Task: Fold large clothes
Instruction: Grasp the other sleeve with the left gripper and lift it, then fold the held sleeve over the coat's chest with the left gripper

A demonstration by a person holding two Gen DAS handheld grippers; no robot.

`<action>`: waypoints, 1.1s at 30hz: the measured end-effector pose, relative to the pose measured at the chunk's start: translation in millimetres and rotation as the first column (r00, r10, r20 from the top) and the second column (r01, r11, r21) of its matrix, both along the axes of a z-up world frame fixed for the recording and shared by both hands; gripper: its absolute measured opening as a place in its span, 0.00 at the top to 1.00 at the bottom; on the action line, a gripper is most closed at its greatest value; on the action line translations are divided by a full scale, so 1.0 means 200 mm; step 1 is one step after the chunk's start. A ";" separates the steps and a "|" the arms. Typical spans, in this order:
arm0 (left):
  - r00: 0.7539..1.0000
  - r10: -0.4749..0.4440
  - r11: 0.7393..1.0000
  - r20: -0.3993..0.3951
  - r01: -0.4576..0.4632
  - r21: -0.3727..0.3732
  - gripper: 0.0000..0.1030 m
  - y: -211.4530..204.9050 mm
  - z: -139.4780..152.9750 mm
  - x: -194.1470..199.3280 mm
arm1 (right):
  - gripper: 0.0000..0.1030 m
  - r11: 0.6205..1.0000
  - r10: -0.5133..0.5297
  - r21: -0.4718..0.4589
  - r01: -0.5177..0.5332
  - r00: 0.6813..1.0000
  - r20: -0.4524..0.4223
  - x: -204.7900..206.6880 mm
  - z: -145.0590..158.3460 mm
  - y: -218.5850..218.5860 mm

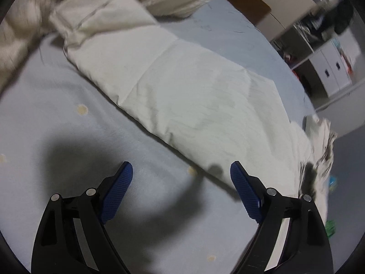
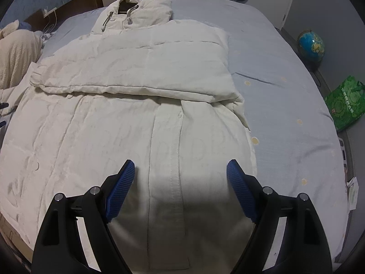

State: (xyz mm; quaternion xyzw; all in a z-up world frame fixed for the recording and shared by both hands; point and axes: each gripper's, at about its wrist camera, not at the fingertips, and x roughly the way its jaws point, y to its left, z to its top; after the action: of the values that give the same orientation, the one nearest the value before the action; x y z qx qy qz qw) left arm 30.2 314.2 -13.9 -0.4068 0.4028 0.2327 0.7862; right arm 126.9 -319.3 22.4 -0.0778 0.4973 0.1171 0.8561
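Both grippers gape empty over the cream coat (image 2: 141, 123) on the bed (image 2: 285, 105): left gripper (image 1: 181, 175) beside its sleeve (image 1: 182, 91), right gripper (image 2: 180, 171) above its placket; pinch seams squarely.

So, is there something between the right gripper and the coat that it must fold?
Nothing visible is in the way. The right gripper is open and points down at the lower front of the cream coat, with only air between. One sleeve already lies folded across the chest.
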 end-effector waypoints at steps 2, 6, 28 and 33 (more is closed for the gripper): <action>0.999 0.032 0.999 0.027 -0.031 -0.025 0.19 0.03 -0.02 -0.01 | 0.23 1.000 0.001 -0.008 -0.001 1.000 -0.009 0.01 -0.01 0.00; 0.993 0.095 0.994 0.074 -0.090 -0.067 0.18 0.12 -0.02 0.00 | 0.23 1.000 0.005 -0.025 -0.006 1.000 -0.018 0.01 -0.02 0.01; 0.970 0.117 0.991 0.212 -0.127 0.035 0.93 0.27 0.34 -0.06 | 0.23 1.000 -0.012 0.009 0.013 0.999 -0.032 0.06 -0.04 0.01; 0.956 0.049 0.991 0.288 -0.083 0.108 0.94 0.16 0.59 -0.04 | 0.23 0.999 -0.017 0.039 0.018 1.000 -0.020 0.05 -0.02 -0.01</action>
State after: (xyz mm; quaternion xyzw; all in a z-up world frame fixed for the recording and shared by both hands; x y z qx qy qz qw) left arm 23.1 346.4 103.4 -0.4018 0.2571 0.2215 0.8505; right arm 137.5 -321.8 18.3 -0.0552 0.5041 0.1201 0.8535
